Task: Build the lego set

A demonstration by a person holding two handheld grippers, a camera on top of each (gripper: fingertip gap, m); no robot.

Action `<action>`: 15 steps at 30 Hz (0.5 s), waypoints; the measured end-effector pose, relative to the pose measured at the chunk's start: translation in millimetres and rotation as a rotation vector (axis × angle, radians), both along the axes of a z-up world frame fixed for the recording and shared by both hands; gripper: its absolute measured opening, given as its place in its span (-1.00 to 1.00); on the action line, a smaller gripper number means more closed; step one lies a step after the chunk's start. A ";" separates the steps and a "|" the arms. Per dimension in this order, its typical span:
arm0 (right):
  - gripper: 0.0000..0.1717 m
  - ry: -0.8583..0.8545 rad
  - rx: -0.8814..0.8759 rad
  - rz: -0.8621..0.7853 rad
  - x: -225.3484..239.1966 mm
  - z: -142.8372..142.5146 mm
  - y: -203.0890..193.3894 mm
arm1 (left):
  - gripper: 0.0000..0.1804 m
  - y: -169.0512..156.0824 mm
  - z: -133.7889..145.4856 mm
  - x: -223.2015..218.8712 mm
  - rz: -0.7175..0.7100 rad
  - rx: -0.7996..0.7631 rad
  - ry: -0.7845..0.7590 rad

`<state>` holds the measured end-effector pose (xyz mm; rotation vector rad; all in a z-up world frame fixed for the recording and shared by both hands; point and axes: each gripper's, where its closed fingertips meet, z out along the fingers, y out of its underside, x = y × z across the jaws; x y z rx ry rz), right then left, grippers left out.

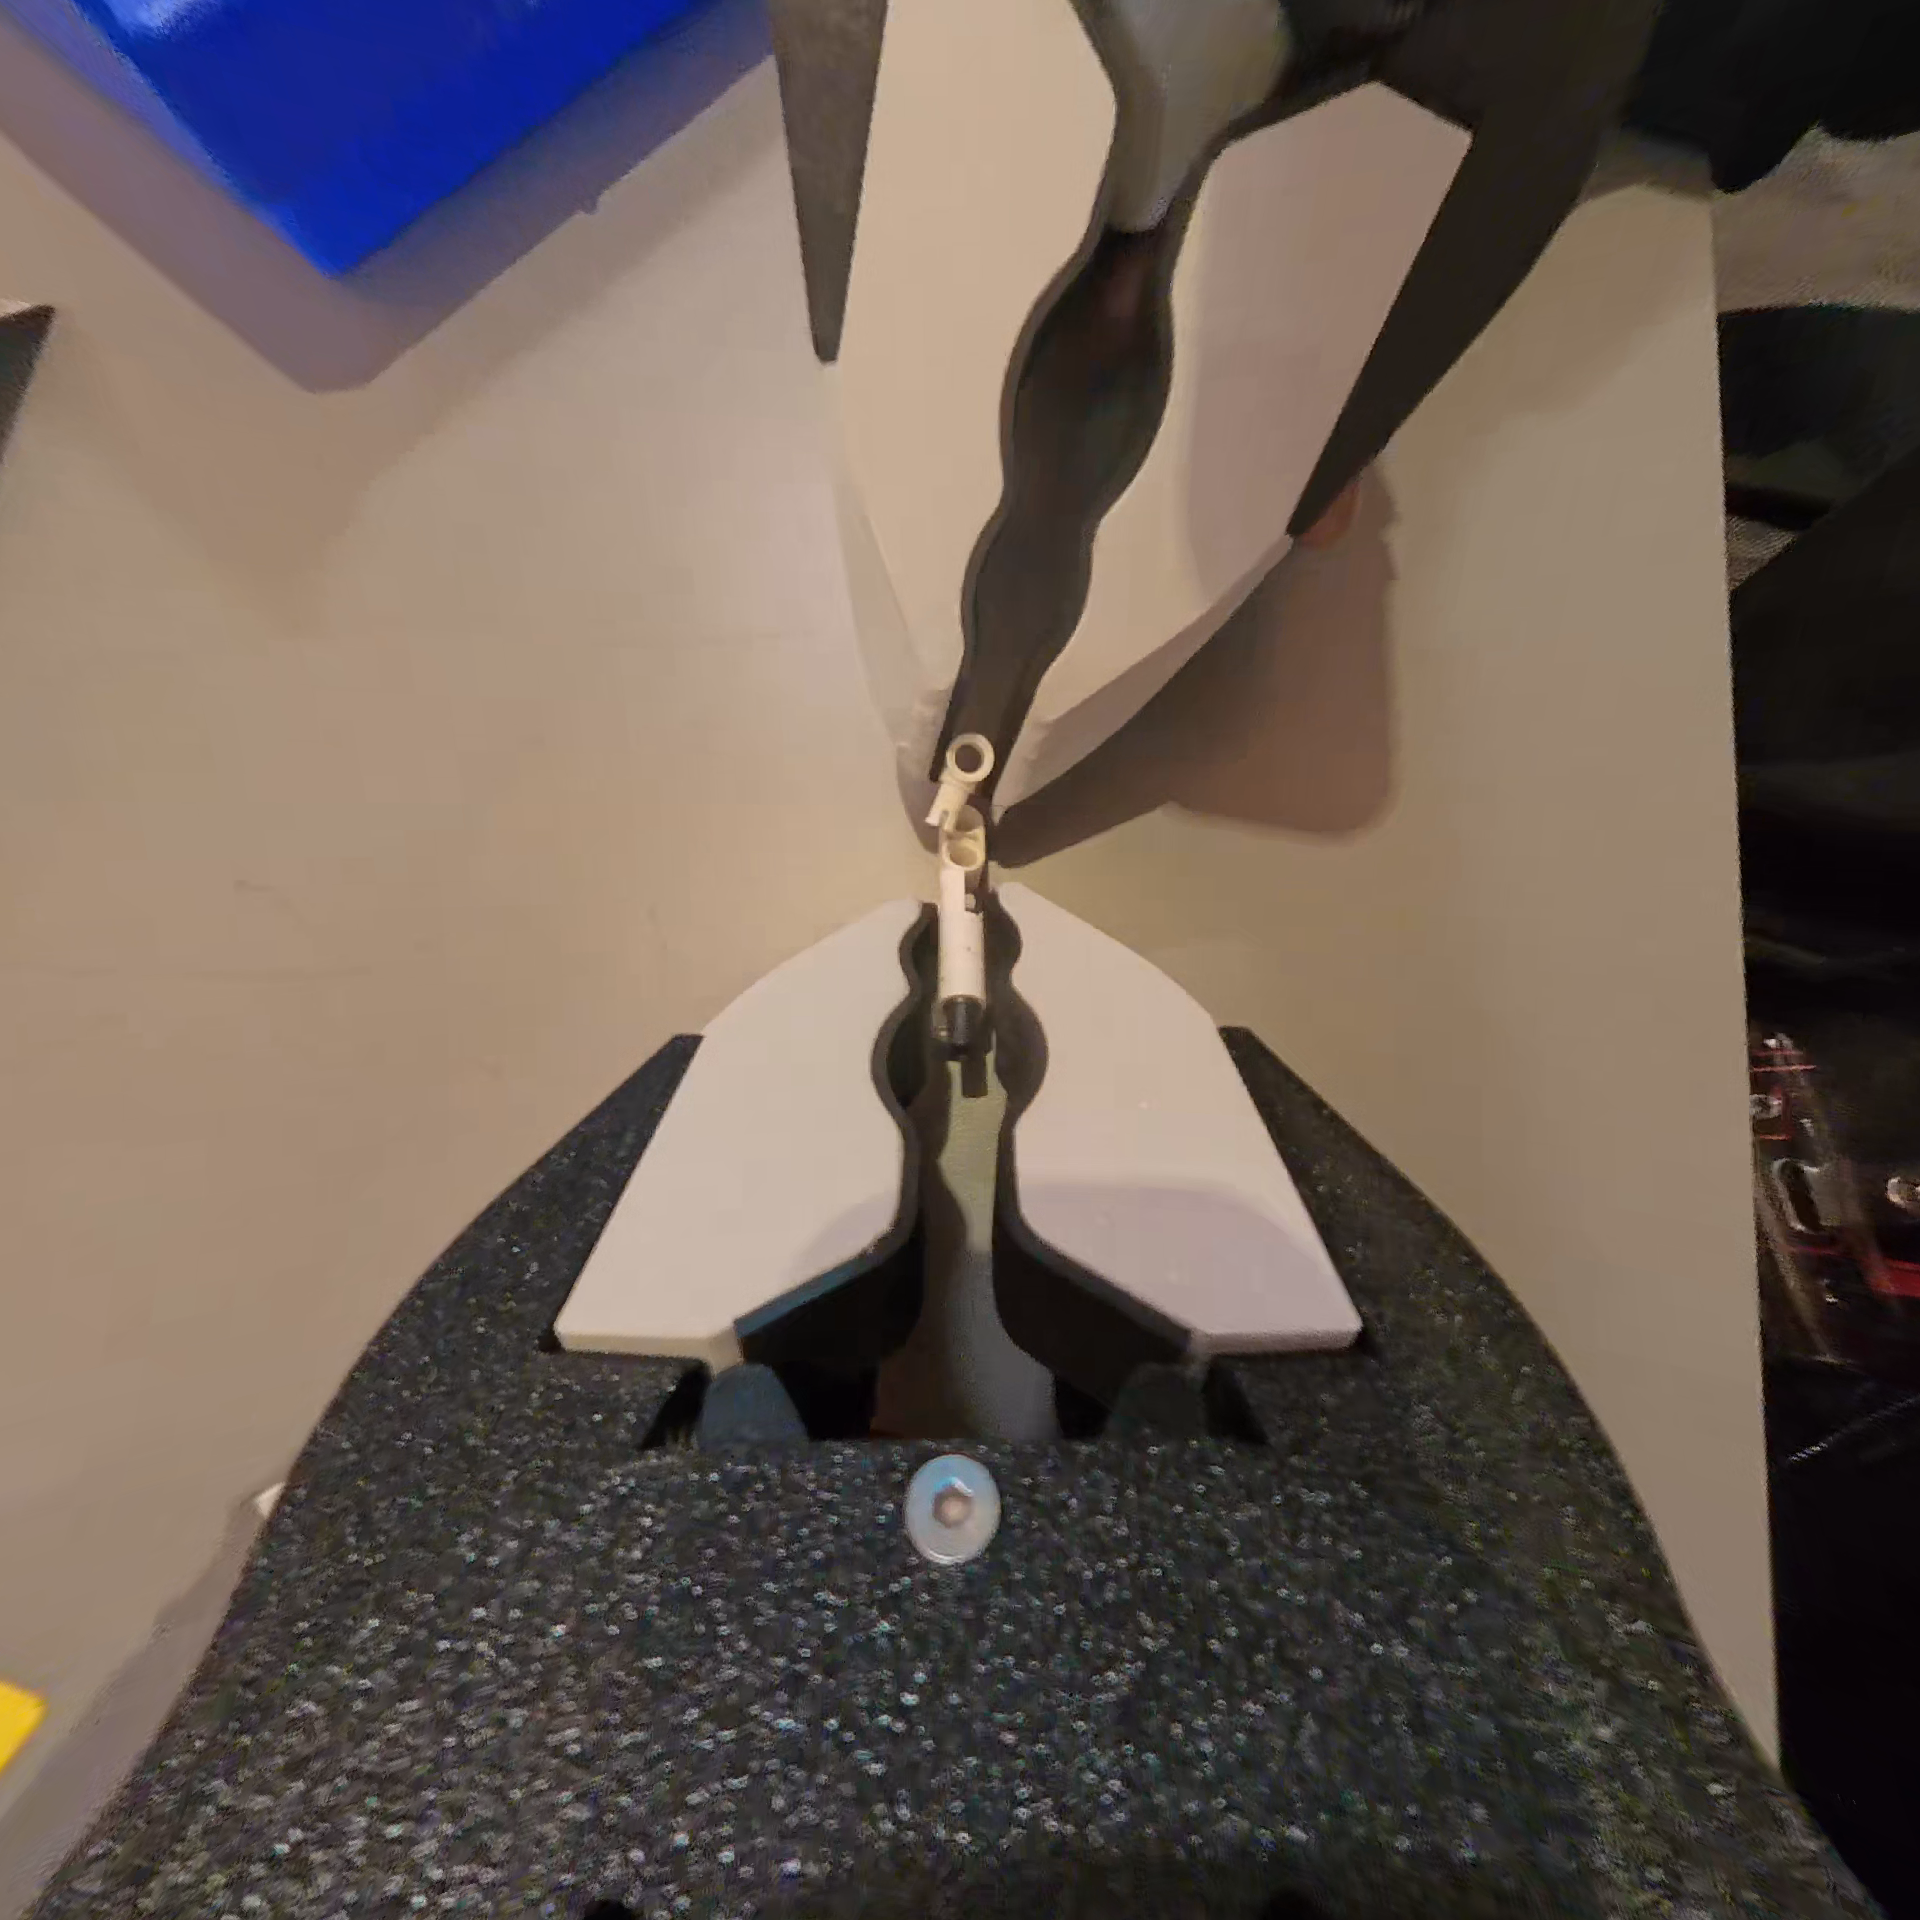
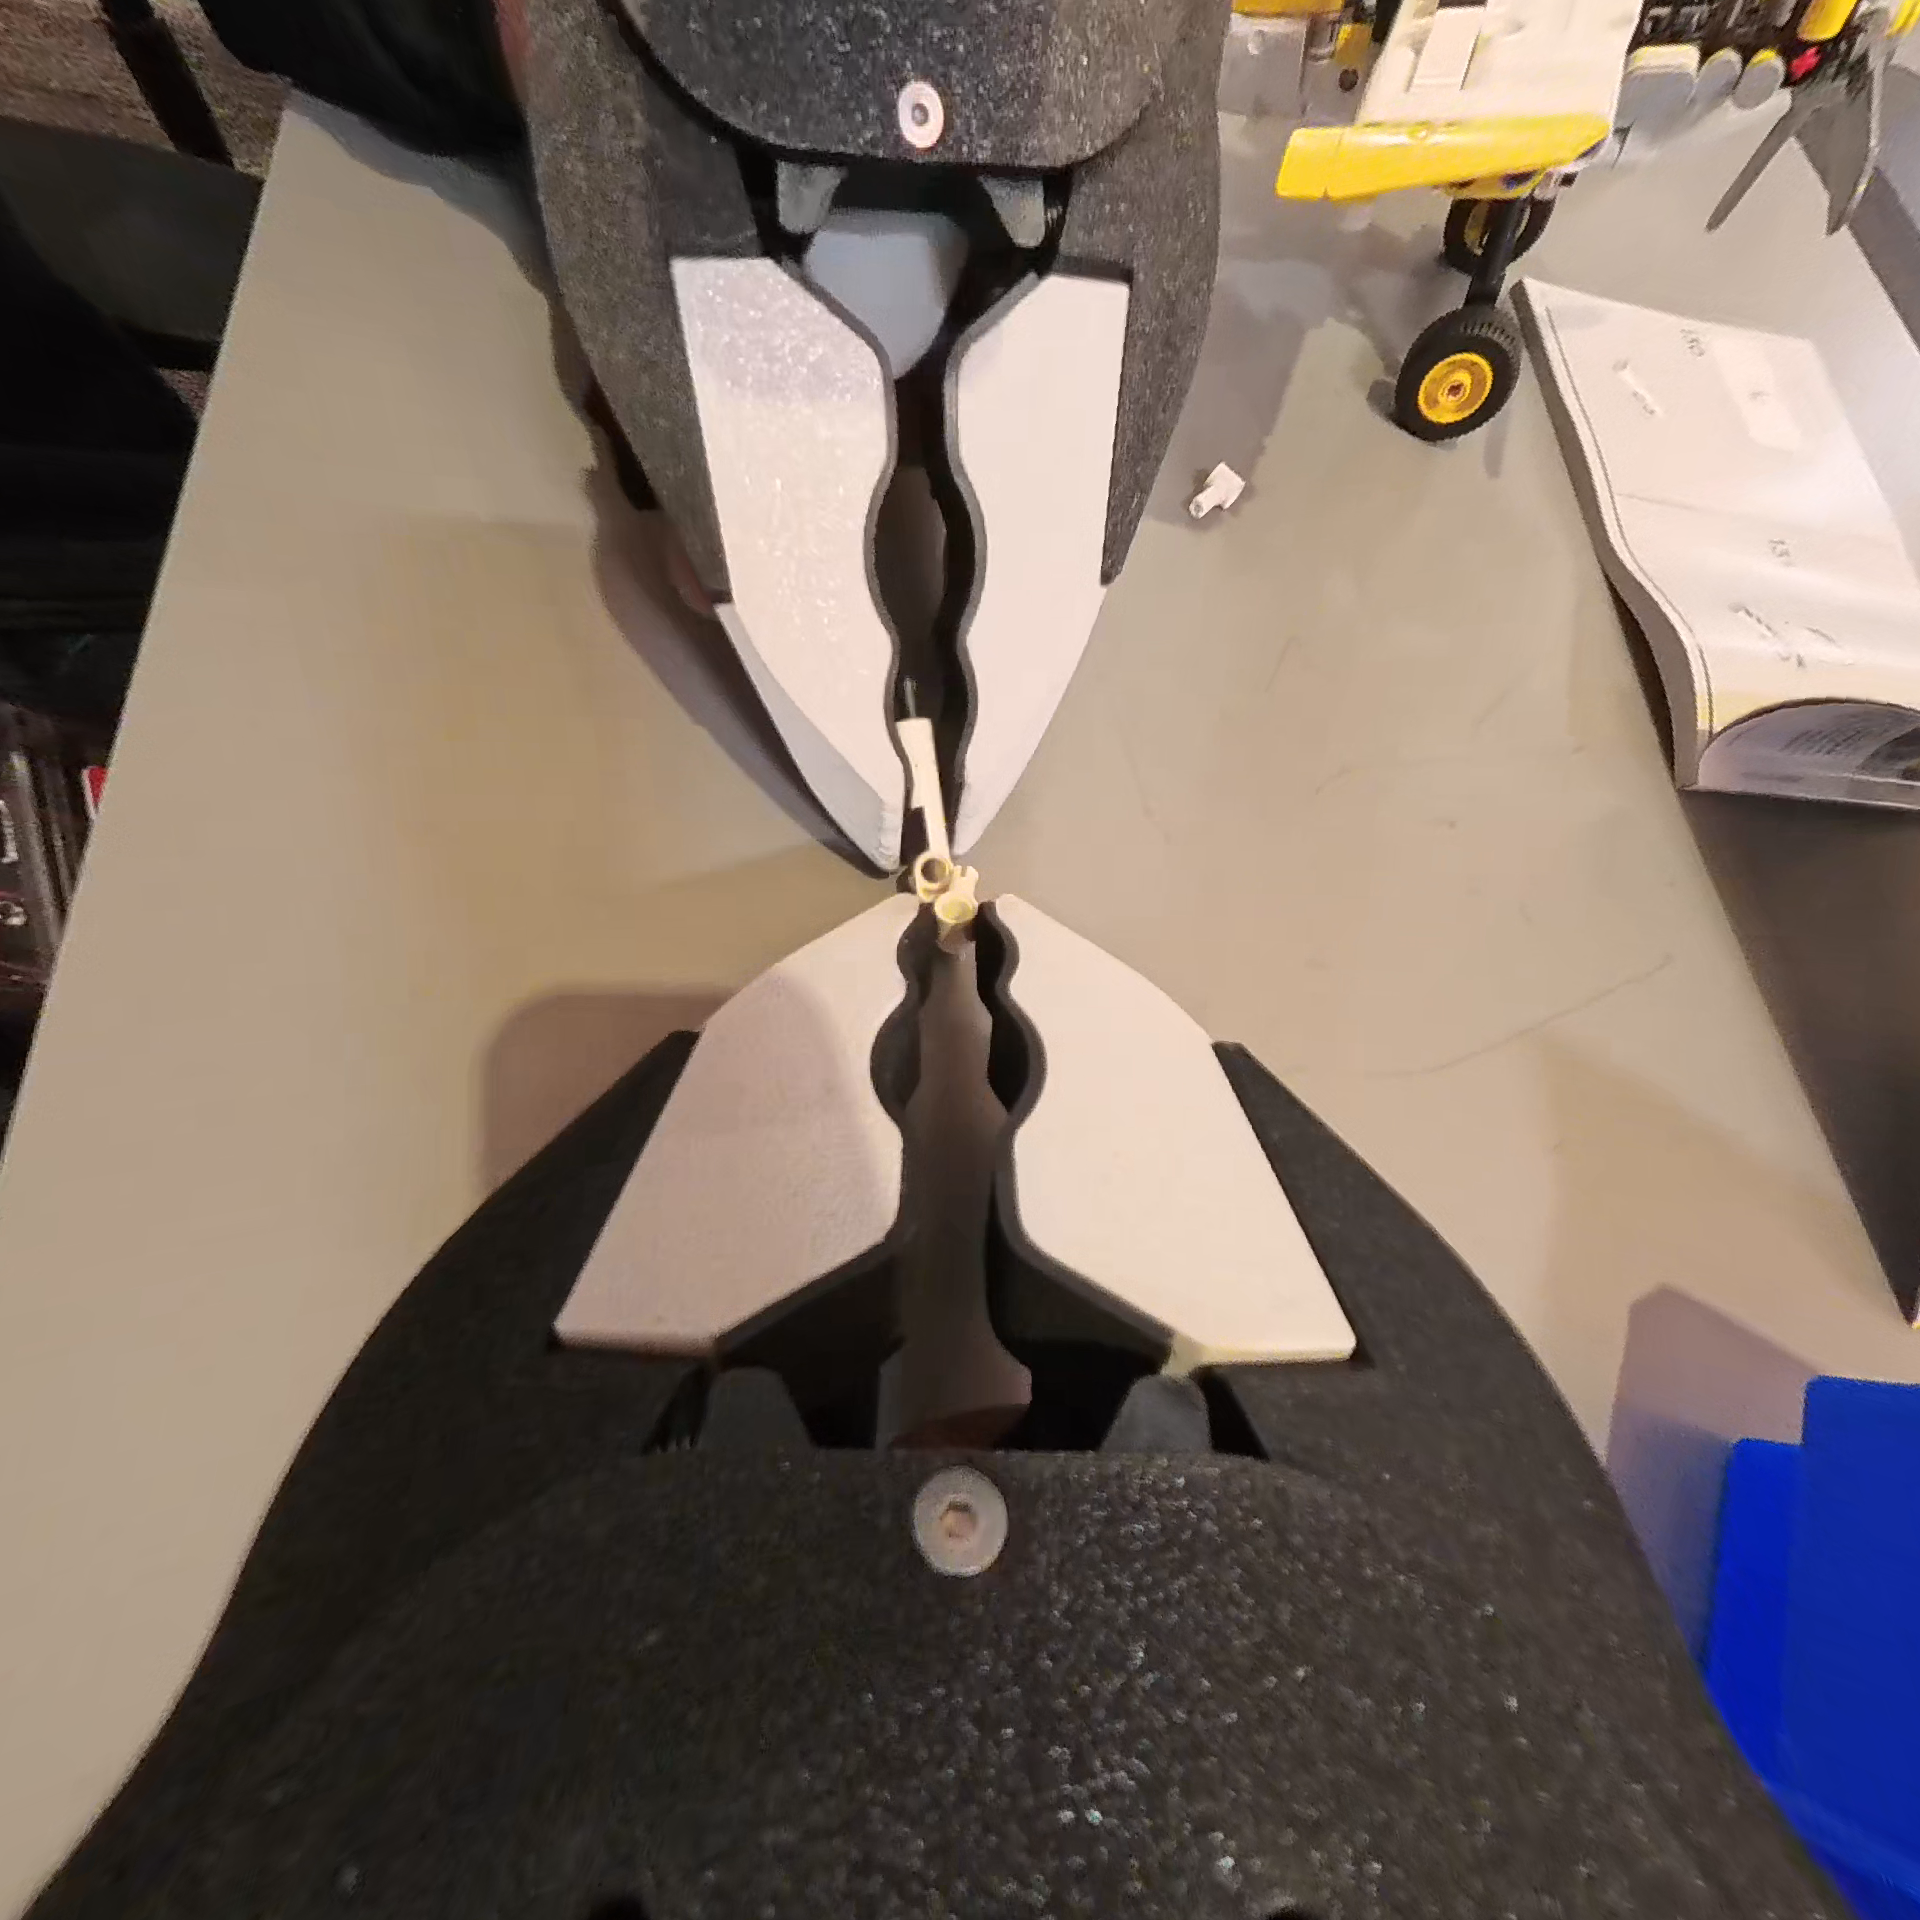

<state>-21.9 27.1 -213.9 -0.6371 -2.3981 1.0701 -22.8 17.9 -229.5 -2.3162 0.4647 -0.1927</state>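
In the left wrist view my left gripper (image 1: 961,904) is shut on a white rod piece (image 1: 961,951) with a black pin at its near end. The rod's ringed head sticks out past the fingertips. My right gripper (image 1: 971,800) comes in from above, tip to tip with the left, shut on a small cream ring connector (image 1: 974,771). In the right wrist view my right gripper (image 2: 951,920) holds that connector (image 2: 952,912) at its tips. The left gripper (image 2: 925,842) faces it with the white rod (image 2: 923,769). The two pieces touch above the pale table (image 2: 1351,831).
A yellow and white brick-built plane (image 2: 1455,156) with a black wheel stands at the far right. An open booklet (image 2: 1714,520) lies beside it. A small white piece (image 2: 1216,488) lies loose on the table. A blue bin shows in both views (image 1: 364,125) (image 2: 1818,1558). My two grippers' fingertips are within a few centimetres of each other.
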 end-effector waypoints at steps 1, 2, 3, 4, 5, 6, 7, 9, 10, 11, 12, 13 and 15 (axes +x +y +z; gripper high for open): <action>-0.92 0.003 -0.001 0.004 -0.2 0.5 -0.8 | -0.91 -0.1 0.4 0.2 0.005 -0.005 -0.017; -0.92 0.003 -0.001 0.008 0.0 0.7 -1.8 | -0.91 -0.2 0.7 0.2 0.009 -0.008 -0.031; -0.92 0.002 0.000 0.011 0.0 0.5 -2.7 | -0.91 -0.2 0.8 0.2 0.011 -0.011 -0.039; -0.92 0.001 0.004 0.012 -0.1 -0.1 -3.4 | -0.91 -0.5 1.1 0.9 0.006 -0.010 -0.046; -0.91 -0.001 0.012 0.012 -0.4 -1.2 -3.7 | -0.91 -0.6 1.1 1.6 0.002 -0.011 -0.048; -0.91 -0.003 0.022 0.013 -0.5 -2.7 -4.0 | -0.91 -1.1 -0.3 1.5 0.001 -0.021 -0.044; -0.91 -0.005 0.033 0.013 -0.6 -4.0 -4.2 | -0.92 -1.5 -1.9 1.4 -0.002 -0.028 -0.035; -0.92 -0.013 0.045 0.009 -0.6 -6.2 -3.8 | -0.91 -1.3 -2.6 1.3 -0.008 -0.026 -0.013; -0.92 -0.022 0.048 0.002 -1.1 -7.3 -3.0 | -0.91 -0.5 -2.8 0.5 -0.003 -0.021 -0.004; -0.92 -0.032 0.046 -0.007 -1.9 -7.9 -2.2 | -0.91 0.1 -2.9 0.0 -0.002 -0.015 0.007; -0.91 -0.042 0.041 -0.014 -2.6 -8.3 -1.6 | -0.91 0.3 -3.0 0.2 -0.006 -0.009 0.019; -0.91 -0.051 0.036 -0.017 -2.9 -8.5 -1.5 | -0.91 0.2 -3.0 0.6 -0.011 -0.005 0.027; -0.91 -0.068 0.025 -0.019 -3.2 -8.8 -1.6 | -0.89 0.6 -2.9 0.4 -0.010 -0.004 0.027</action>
